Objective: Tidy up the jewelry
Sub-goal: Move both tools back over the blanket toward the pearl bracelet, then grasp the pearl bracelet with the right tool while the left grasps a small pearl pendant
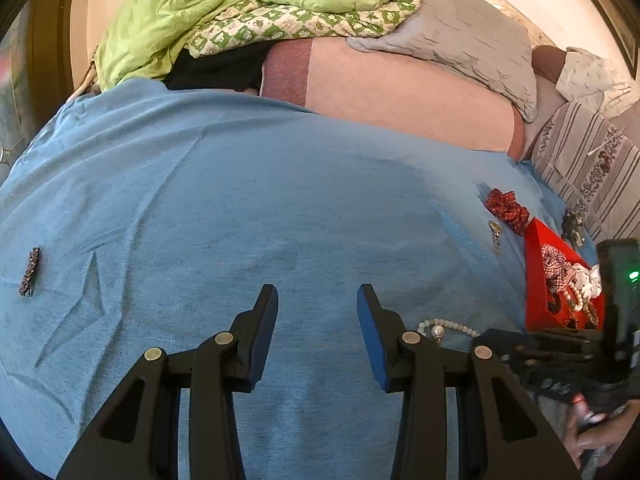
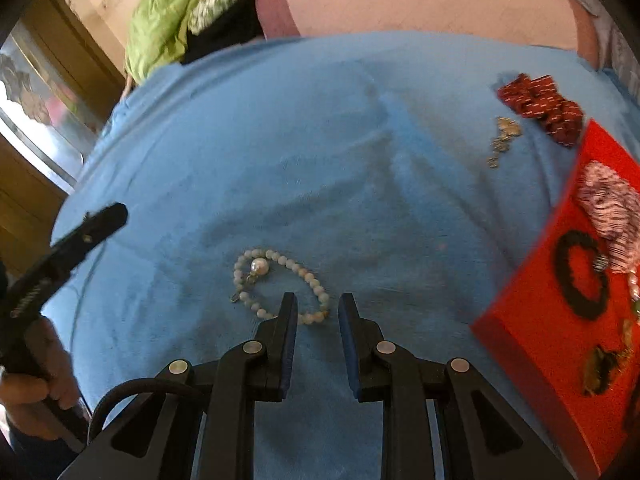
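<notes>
**Jewelry spread on a blue cloth, both grippers empty**

A blue cloth (image 1: 240, 200) covers the bed, with a green quilt (image 1: 208, 12) and a grey pillow (image 1: 460, 36) heaped at its far end. The red tray (image 2: 560, 320) sits at the cloth's right edge and serves as the landmark here; it already holds a checked scrunchie (image 2: 612, 208), a black ring-shaped band (image 2: 580, 280) and some smaller pieces too blurred to name. Just beyond the tray's far corner lies a red scrunchie (image 2: 540, 104), and beside that, a little further from the tray, a small metal trinket (image 2: 504, 140). A pearl bracelet (image 2: 280, 284) lies well left of the tray. The right gripper (image 2: 318, 308) hangs over the bracelet's near edge, fingers a little apart, gripping nothing. The left gripper (image 1: 318, 300), further left of the tray, stands wider apart over bare cloth. A dark beaded clip (image 1: 30, 272) lies farthest from the tray, at the cloth's left side.
</notes>
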The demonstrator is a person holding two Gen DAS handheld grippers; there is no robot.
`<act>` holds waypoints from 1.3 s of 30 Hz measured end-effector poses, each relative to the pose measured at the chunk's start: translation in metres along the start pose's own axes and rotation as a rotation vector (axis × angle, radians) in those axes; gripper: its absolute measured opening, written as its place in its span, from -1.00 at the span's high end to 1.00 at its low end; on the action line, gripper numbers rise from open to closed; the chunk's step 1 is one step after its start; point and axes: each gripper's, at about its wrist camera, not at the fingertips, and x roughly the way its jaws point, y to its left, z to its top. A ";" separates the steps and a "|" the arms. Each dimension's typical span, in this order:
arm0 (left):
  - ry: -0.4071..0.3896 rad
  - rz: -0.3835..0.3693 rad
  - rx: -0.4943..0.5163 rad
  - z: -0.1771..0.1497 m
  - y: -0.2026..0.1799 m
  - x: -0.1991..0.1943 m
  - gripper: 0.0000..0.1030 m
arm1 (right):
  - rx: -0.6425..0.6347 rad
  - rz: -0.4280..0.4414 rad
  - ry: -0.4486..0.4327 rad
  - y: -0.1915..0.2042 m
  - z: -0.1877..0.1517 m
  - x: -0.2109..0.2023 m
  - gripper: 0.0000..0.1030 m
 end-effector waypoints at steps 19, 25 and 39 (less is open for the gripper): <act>0.064 -0.088 0.088 -0.006 -0.041 0.023 0.23 | 0.043 0.162 -0.388 -0.017 0.004 -0.086 0.88; 0.104 -0.195 0.177 -0.015 -0.086 0.038 0.23 | 0.109 0.193 -0.454 -0.042 0.002 -0.111 0.88; 0.145 -0.087 0.393 -0.042 -0.166 0.079 0.65 | 0.161 0.183 -0.457 -0.071 -0.008 -0.131 0.88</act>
